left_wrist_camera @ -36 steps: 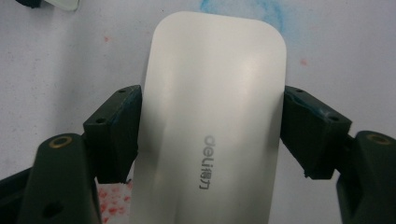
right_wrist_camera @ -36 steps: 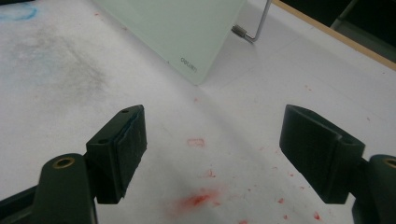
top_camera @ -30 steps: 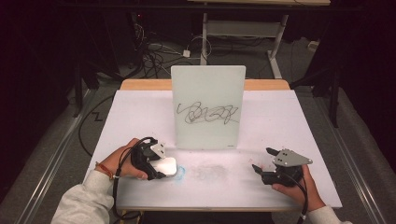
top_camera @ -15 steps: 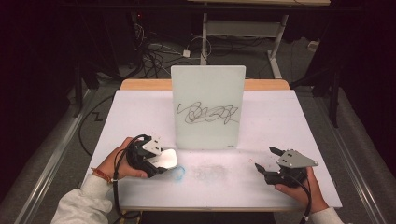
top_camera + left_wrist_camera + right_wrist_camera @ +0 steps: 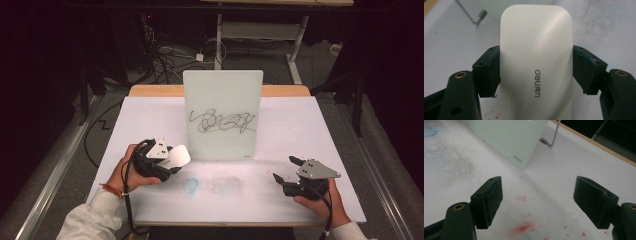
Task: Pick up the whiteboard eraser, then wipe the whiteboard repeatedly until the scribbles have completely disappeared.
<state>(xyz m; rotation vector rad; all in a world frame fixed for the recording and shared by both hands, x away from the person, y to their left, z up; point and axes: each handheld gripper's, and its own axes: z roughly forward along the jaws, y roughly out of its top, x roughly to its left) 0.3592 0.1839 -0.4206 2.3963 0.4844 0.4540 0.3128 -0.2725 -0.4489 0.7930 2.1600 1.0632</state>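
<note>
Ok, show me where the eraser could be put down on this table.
Bare patches: the table right of the board, the strip left of it, and the front middle between the left gripper holding the eraser and the open right gripper. It is tight only at the board's foot.

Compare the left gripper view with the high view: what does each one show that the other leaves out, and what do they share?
Left gripper view alone: the grey "deli" lettering on the white eraser, both jaws pressed against its sides, and small red specks on the table.

High view alone: the black scribble on the upright whiteboard, the right tongs open and holding nothing, a blue smudge on the table, and both of the person's hands.

Shared: the eraser held in the left tongs, the whiteboard's lower part, and the white tabletop.
</note>
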